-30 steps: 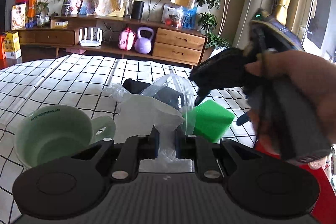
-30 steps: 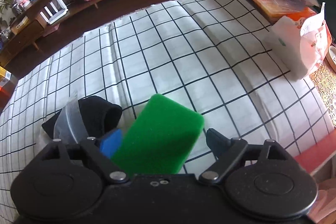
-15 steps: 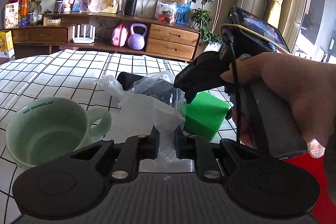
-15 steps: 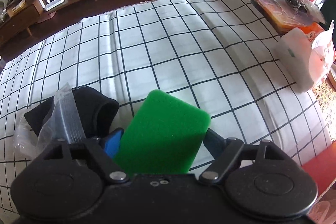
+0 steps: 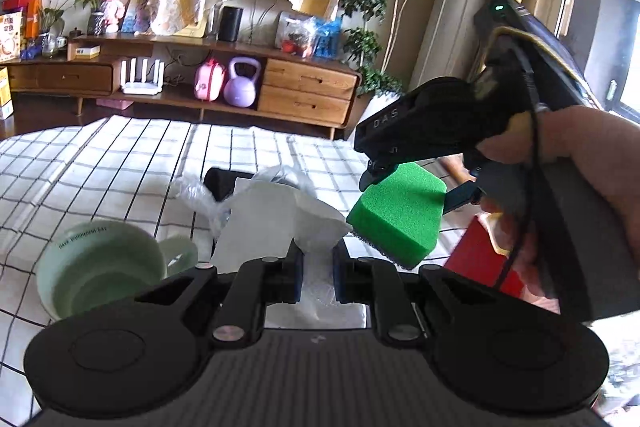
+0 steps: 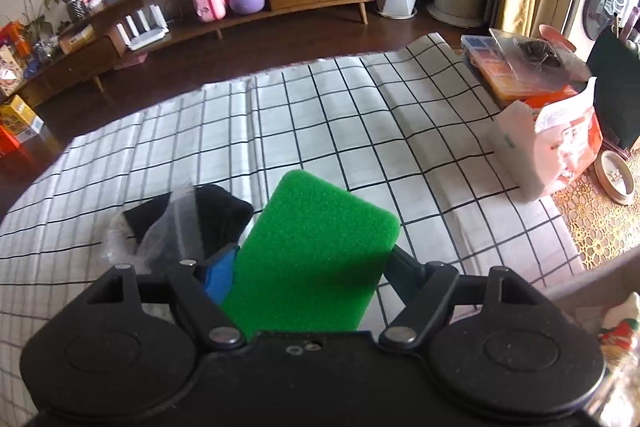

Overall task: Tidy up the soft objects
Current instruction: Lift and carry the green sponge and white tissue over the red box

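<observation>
Above the checked cloth point(image 6: 360, 131), the right gripper point(image 6: 312, 267) is clamping the green sponge point(image 6: 316, 251), lifted at two o'clock of the white bag point(image 5: 276, 223), which the left gripper point(image 5: 316, 267) is pinching tight.

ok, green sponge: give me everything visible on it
The green sponge is a thick rounded-corner block of open-pore foam, with a thin dark scouring layer on its underside in the left wrist view. The right gripper clamps it, lifted clear of the checkered cloth and tilted, beside the white bag.
</observation>
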Demonstrator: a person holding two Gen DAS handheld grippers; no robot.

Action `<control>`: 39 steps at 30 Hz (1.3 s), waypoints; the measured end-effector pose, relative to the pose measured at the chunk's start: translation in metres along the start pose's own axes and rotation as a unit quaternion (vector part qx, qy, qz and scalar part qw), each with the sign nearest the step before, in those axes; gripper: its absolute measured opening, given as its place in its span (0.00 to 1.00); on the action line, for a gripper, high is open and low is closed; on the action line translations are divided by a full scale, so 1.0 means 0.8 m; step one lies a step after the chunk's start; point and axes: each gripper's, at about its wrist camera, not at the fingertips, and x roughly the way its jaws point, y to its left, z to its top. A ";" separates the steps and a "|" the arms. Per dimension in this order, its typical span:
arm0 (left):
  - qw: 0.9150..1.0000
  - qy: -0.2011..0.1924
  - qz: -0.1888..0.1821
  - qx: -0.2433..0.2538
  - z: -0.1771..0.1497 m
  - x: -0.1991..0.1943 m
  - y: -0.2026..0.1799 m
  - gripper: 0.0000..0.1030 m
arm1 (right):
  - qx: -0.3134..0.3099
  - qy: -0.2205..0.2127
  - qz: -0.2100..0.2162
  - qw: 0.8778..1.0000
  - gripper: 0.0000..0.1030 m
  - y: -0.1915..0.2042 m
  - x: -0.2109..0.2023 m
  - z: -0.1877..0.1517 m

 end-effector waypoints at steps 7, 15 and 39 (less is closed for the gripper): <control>1.000 -0.007 -0.020 0.007 0.015 -0.045 -0.016 0.14 | -0.015 -0.022 0.036 0.999 0.74 -0.012 -0.080 -0.017; 0.998 -0.015 -0.048 0.029 0.029 -0.100 -0.040 0.14 | -0.023 -0.052 0.065 0.996 0.74 -0.042 -0.170 -0.041; 0.978 0.059 -0.163 0.117 0.013 -0.133 -0.177 0.14 | 0.046 -0.087 0.039 0.994 0.74 -0.221 -0.251 -0.113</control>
